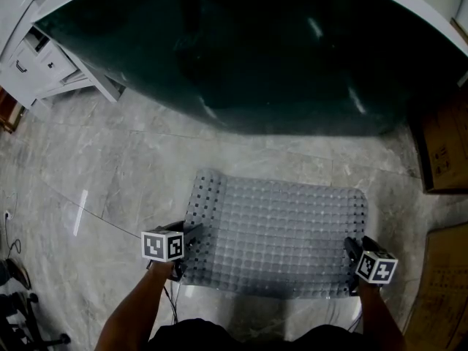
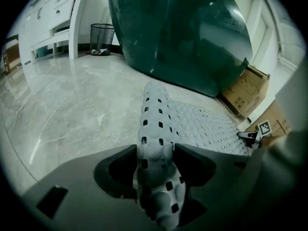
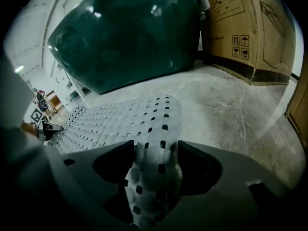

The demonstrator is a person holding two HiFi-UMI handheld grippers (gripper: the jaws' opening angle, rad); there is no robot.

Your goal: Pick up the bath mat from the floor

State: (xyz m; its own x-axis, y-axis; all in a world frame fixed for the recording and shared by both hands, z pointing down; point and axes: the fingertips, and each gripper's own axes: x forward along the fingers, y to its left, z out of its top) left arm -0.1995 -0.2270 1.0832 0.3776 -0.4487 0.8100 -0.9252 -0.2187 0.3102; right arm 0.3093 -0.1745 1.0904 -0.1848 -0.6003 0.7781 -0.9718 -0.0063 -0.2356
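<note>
A pale grey bath mat (image 1: 278, 225) with bumps and rows of small holes lies spread on the marble floor (image 1: 110, 167), and its near edge is lifted a little. My left gripper (image 1: 191, 241) is at the near left corner. In the left gripper view the jaws (image 2: 155, 153) stand on either side of a bunched fold of the mat (image 2: 159, 114) and press on it. My right gripper (image 1: 351, 253) is at the near right corner. Its jaws (image 3: 155, 155) pinch a similar fold of the mat (image 3: 120, 117).
A large dark green bathtub (image 1: 256, 50) stands just beyond the mat. A white drawer cabinet (image 1: 36, 64) is at the far left and a wire bin (image 2: 102, 35) beyond it. Cardboard boxes (image 1: 442, 145) line the right side. Cables (image 1: 11, 269) lie at the near left.
</note>
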